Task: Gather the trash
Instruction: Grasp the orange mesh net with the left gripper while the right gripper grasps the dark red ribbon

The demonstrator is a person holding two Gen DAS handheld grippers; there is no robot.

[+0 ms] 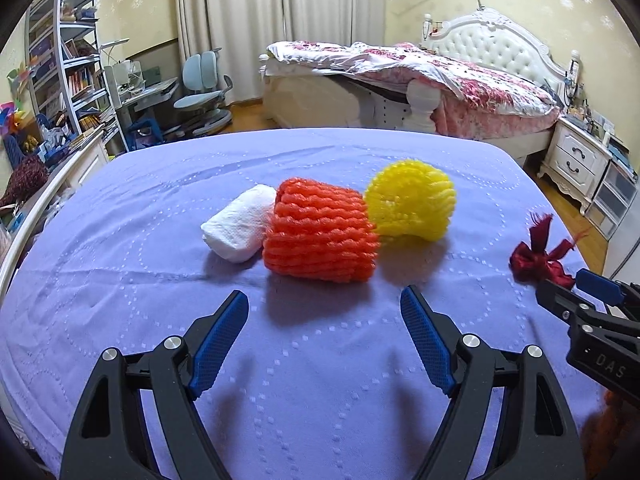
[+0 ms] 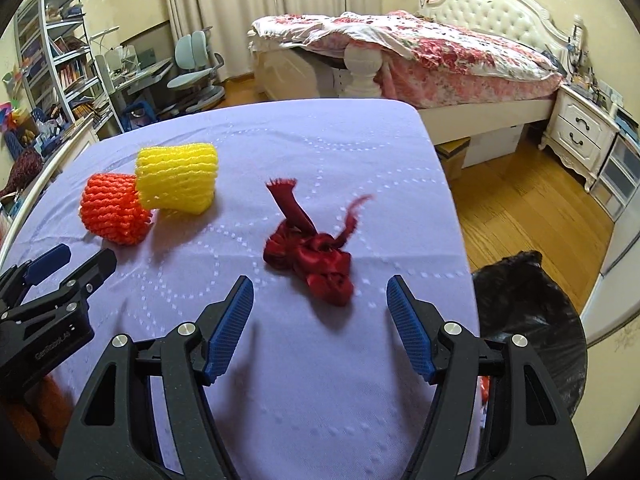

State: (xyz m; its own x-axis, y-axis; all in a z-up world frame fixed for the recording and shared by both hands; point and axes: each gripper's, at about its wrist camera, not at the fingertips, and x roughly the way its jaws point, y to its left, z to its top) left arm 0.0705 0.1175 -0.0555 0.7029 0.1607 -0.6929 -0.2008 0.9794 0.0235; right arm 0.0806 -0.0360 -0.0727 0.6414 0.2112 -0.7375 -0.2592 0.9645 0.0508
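Bedroom, wood floor (image 2: 516, 200), cream curtains (image 1: 280, 12). White bed (image 1: 500, 44) with floral quilt, nightstand (image 2: 576, 132) right. Bookshelf (image 1: 64, 60), desk chair (image 1: 202, 84) left.

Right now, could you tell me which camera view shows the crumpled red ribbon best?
The right wrist view: the red ribbon lies whole and central, just ahead of the open right gripper. The left wrist view catches it only small at the right edge, partly behind that gripper's fingers.

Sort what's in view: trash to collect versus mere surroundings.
Job: white tissue wad, orange foam net, yellow foam net, red ribbon scrap, black trash bag.
Surroundings: bed, desk chair, bookshelf, nightstand.
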